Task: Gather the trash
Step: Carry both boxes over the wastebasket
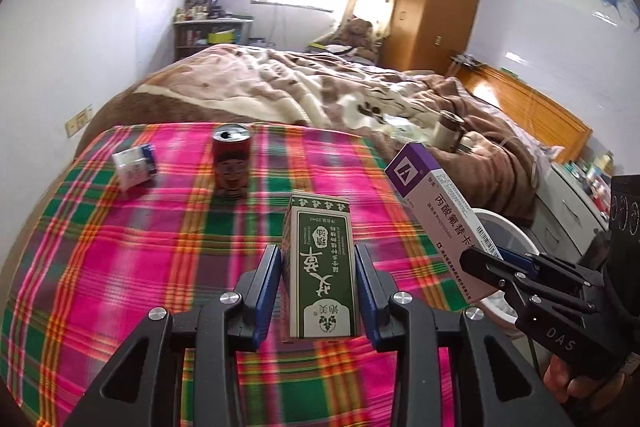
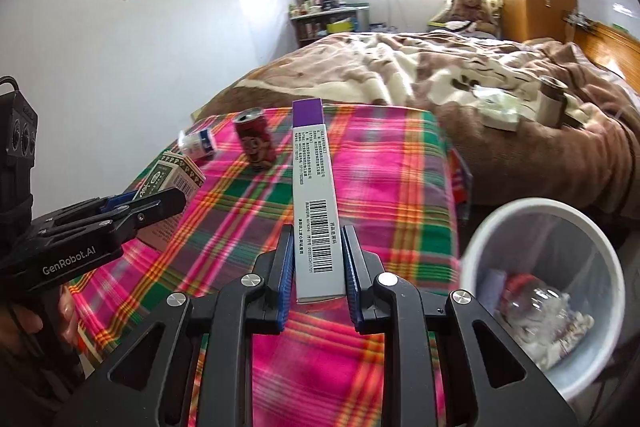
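Observation:
My left gripper is shut on a green and cream carton, held above the plaid cloth. My right gripper is shut on a long purple and grey medicine box. The same box shows at the right of the left wrist view, and the green carton at the left of the right wrist view. A red drink can stands upright on the cloth. A small white and blue box lies left of it. The white bin stands to my right with trash inside.
A bed with a brown and cream blanket lies behind the plaid surface, with a cup and crumpled paper on it. A wooden wardrobe and a cluttered shelf stand at the back wall. A person's hand grips the left tool.

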A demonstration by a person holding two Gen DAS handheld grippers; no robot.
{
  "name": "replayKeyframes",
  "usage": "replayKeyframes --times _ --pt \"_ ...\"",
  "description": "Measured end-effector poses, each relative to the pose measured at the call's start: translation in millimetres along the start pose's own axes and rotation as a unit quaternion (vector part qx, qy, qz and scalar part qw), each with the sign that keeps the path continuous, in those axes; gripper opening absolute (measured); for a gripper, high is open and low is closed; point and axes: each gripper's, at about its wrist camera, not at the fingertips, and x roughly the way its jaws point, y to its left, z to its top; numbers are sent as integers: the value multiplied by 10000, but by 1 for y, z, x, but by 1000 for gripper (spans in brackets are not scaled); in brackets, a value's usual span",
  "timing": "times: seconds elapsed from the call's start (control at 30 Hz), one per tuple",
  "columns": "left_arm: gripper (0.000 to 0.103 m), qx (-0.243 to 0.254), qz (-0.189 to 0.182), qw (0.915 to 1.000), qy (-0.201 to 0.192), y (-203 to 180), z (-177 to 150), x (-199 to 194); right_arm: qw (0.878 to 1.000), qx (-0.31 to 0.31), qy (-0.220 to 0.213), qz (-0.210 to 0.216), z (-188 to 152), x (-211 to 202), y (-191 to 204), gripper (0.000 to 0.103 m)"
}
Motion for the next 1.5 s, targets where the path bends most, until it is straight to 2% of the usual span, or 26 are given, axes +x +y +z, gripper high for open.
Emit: replayKeyframes --times 0.37,0.8,1.2,1.5 --pt "37 540 -555 9970 14 -78 4 14 9975 383 -223 -545 -11 -39 -48 23" --pt "37 1027 -1154 9878 190 -156 10 43 9861 957 -322 -1321 -24 -71 -103 23" --pt "37 1322 -1492 9788 464 -211 2 80 9765 1346 -89 -1681 -41 -72 -143 23" --pt "37 1458 -1488 9758 663 -231 -2 103 9719 1507 135 -1806 -45 -65 -165 23"
